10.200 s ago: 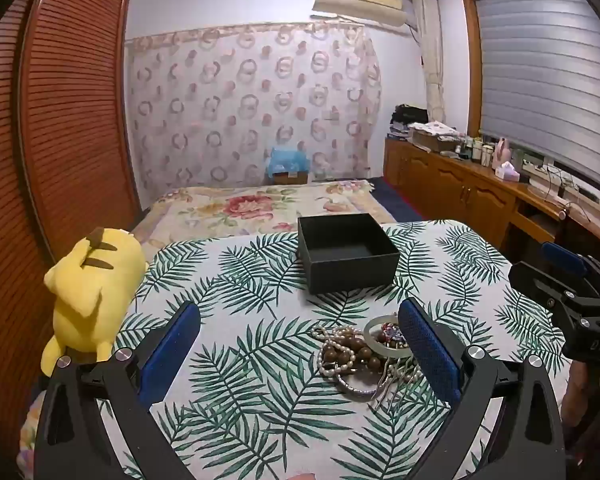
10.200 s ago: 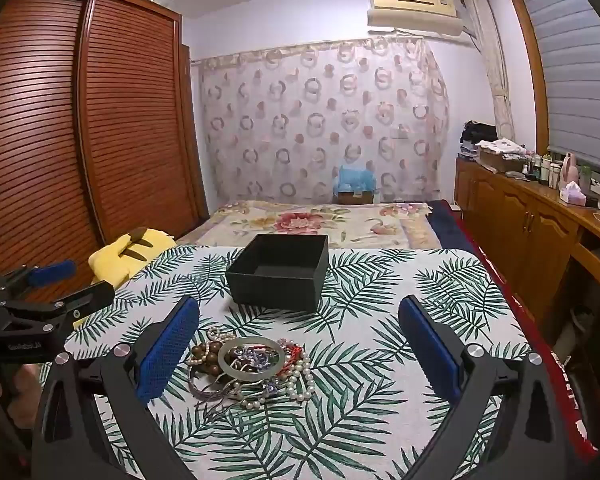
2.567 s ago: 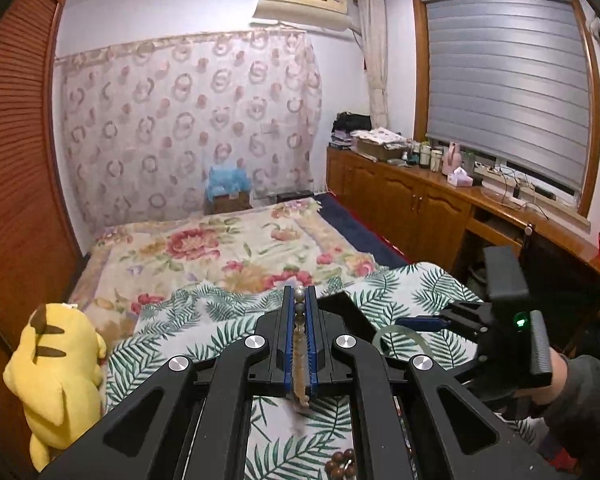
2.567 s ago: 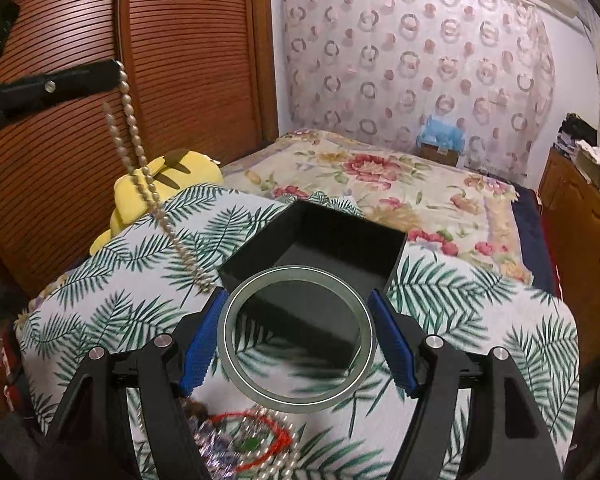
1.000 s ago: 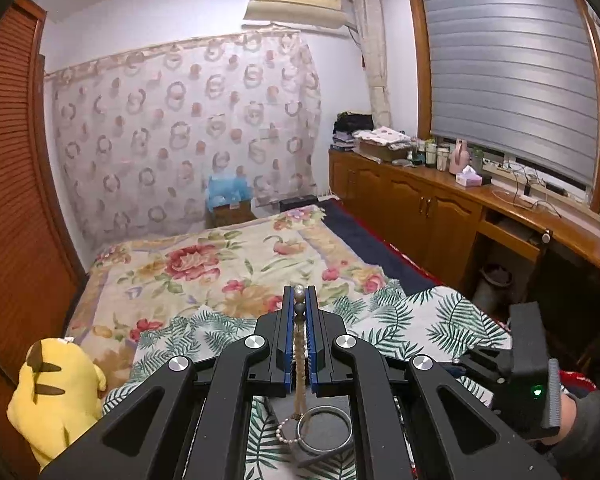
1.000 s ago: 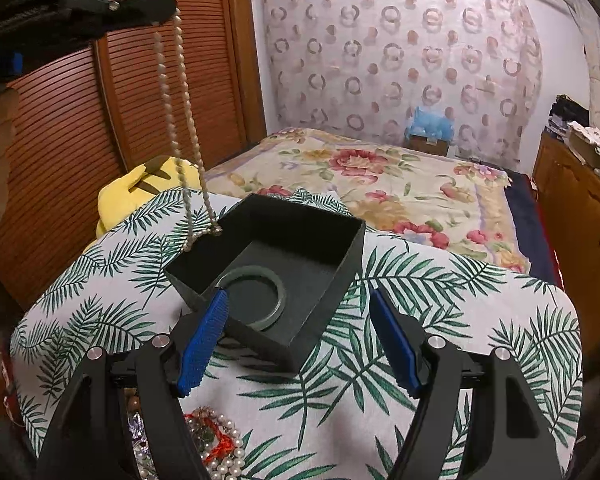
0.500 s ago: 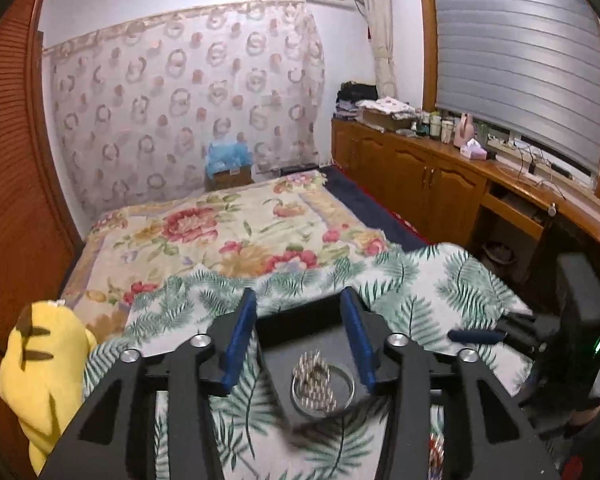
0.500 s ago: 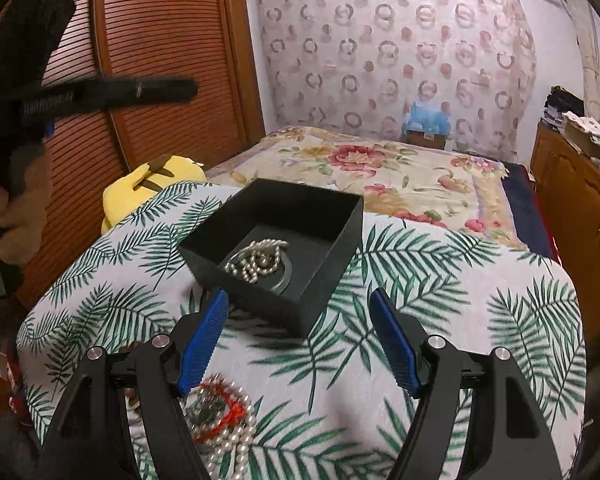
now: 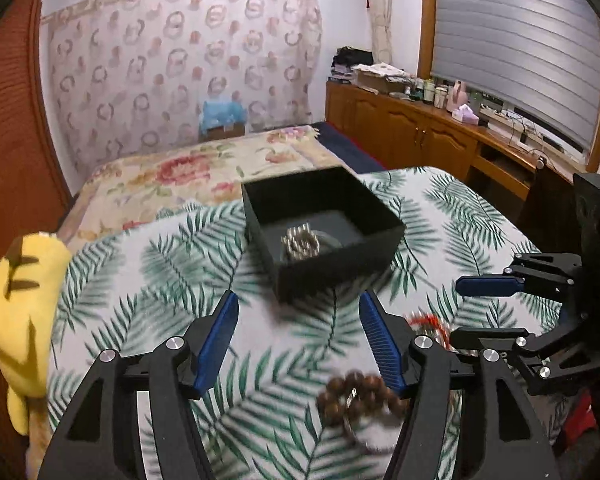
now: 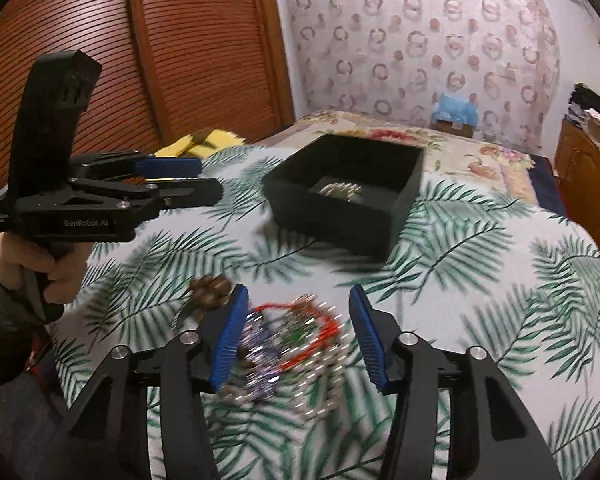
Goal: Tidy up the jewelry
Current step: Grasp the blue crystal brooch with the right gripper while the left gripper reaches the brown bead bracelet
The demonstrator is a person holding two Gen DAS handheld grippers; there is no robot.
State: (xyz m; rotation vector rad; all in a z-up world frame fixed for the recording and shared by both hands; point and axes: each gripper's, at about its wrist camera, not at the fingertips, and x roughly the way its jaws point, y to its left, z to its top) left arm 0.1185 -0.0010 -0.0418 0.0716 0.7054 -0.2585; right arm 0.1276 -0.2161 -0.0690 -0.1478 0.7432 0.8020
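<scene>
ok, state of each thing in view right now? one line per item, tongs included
Box: open, no lid, on the leaf-print cloth.
Pearl strand: heaped inside the box.
Ring: in the box, partly under the pearls.
Wooden beads: loose on the cloth.
Red and mixed beads: tangled pile on the cloth.
Left tongs: open, empty, jaws just been opening.
Right tongs: open over the pile, jaws just been closing, gripping nothing.

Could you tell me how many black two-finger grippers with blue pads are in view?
2: the left gripper hovers over the leaf-print cloth before the black box; the right gripper is above the tangled jewelry pile. Both are open.
</scene>
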